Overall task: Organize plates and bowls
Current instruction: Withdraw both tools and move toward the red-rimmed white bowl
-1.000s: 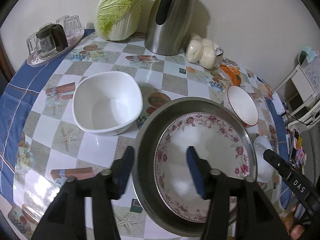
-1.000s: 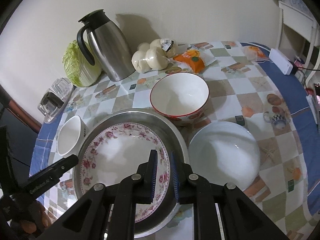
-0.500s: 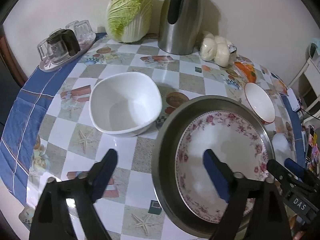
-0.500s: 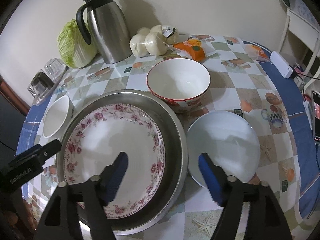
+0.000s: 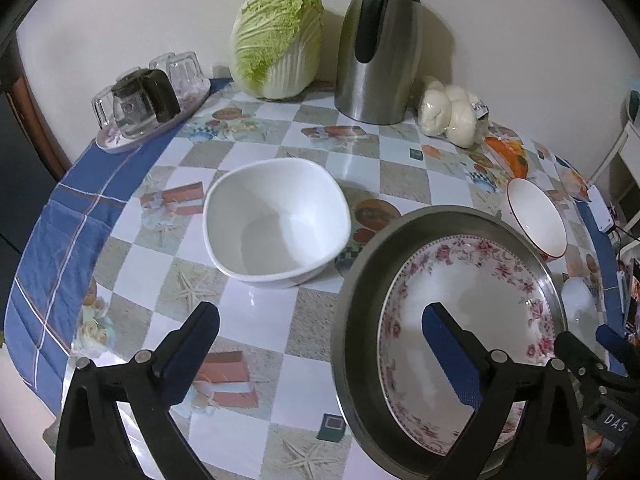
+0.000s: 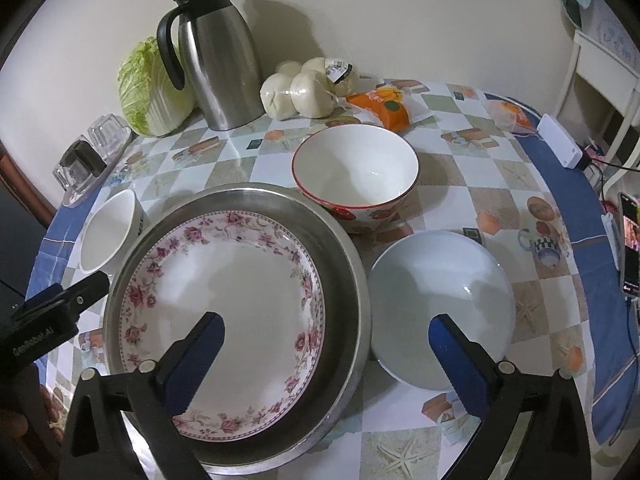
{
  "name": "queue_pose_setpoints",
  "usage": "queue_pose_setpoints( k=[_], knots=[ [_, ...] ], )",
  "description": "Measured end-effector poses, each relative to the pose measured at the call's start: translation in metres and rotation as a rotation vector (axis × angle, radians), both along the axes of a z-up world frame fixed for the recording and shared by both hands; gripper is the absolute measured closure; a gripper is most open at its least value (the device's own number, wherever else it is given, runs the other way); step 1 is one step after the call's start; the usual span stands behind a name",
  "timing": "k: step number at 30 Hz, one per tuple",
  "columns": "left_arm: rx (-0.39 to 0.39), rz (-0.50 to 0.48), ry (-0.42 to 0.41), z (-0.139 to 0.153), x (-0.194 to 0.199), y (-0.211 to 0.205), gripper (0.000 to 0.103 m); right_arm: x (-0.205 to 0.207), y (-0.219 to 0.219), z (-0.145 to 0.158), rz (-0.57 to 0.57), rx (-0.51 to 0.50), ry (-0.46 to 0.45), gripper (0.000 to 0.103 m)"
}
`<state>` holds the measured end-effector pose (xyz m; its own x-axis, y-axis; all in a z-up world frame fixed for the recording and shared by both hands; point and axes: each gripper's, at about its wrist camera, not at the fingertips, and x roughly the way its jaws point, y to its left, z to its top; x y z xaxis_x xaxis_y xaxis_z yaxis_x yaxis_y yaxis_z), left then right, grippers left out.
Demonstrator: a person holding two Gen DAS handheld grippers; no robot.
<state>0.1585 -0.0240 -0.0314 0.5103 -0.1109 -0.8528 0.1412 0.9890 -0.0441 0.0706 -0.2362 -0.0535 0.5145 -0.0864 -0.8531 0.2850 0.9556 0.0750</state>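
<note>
Checkered counter (image 6: 460, 184) carries the dishes. Right gripper (image 6: 324, 344), wide and empty, hangs nearest the white plate (image 6: 440, 300) at its right finger. Left gripper (image 5: 320, 340) is equally wide.

I see wall (image 6: 400, 8): plain cream, kettle shadow on it | table (image 5: 256, 320): checked cloth, blue border | chair (image 6: 600, 68): white, right of table | light: dim, indoor

Along the wall we see kitchen clutter.
We find a cabbage (image 5: 278, 40) beside a steel jug (image 5: 380, 44), bagged buns (image 6: 308, 88), an orange packet (image 6: 386, 110), and a glass tray (image 5: 150, 100) on the checked worktop (image 5: 264, 320).
</note>
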Motion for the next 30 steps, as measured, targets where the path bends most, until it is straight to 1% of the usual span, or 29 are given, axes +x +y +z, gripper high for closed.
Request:
queue_pose_setpoints(
  k=[2, 7, 9, 13, 15, 18, 20, 24, 28, 30],
  knots=[
    [0.0, 0.009, -0.003, 0.0, 0.0, 0.002, 0.002, -0.001, -0.001, 0.001, -0.001, -0.001, -0.011, 0.0],
    [-0.03, 0.028, -0.004, -0.001, 0.0, 0.006, 0.002, -0.004, -0.005, 0.001, -0.01, 0.015, -0.026, 0.0],
    [-0.042, 0.031, -0.002, -0.001, 0.0, 0.007, 0.002, -0.005, -0.005, 0.001, -0.008, 0.006, -0.029, 0.0],
    [-0.057, 0.022, 0.014, -0.004, -0.001, 0.005, 0.002, -0.01, -0.007, 0.004, -0.012, 0.024, -0.045, 0.0],
    [-0.061, 0.019, 0.013, -0.003, 0.0, 0.004, 0.002, -0.011, -0.007, 0.008, -0.011, 0.011, -0.053, 0.0],
    [-0.102, 0.008, 0.011, 0.0, 0.0, 0.002, 0.002, -0.012, -0.008, 0.016, -0.009, 0.012, -0.074, 0.0],
    [-0.112, 0.017, 0.01, 0.001, 0.003, 0.002, 0.002, -0.012, -0.01, 0.022, -0.006, 0.022, -0.083, 0.0],
    [-0.117, 0.041, -0.037, 0.009, 0.007, 0.001, 0.002, -0.011, -0.016, 0.033, -0.024, 0.03, -0.101, 0.0],
    [-0.127, 0.029, -0.085, 0.02, 0.012, -0.002, 0.002, -0.006, -0.025, 0.043, -0.041, 0.029, -0.107, 0.0],
    [-0.126, 0.018, -0.09, 0.026, 0.017, -0.006, 0.002, -0.004, -0.029, 0.048, -0.043, 0.036, -0.111, 0.0]
  ],
)
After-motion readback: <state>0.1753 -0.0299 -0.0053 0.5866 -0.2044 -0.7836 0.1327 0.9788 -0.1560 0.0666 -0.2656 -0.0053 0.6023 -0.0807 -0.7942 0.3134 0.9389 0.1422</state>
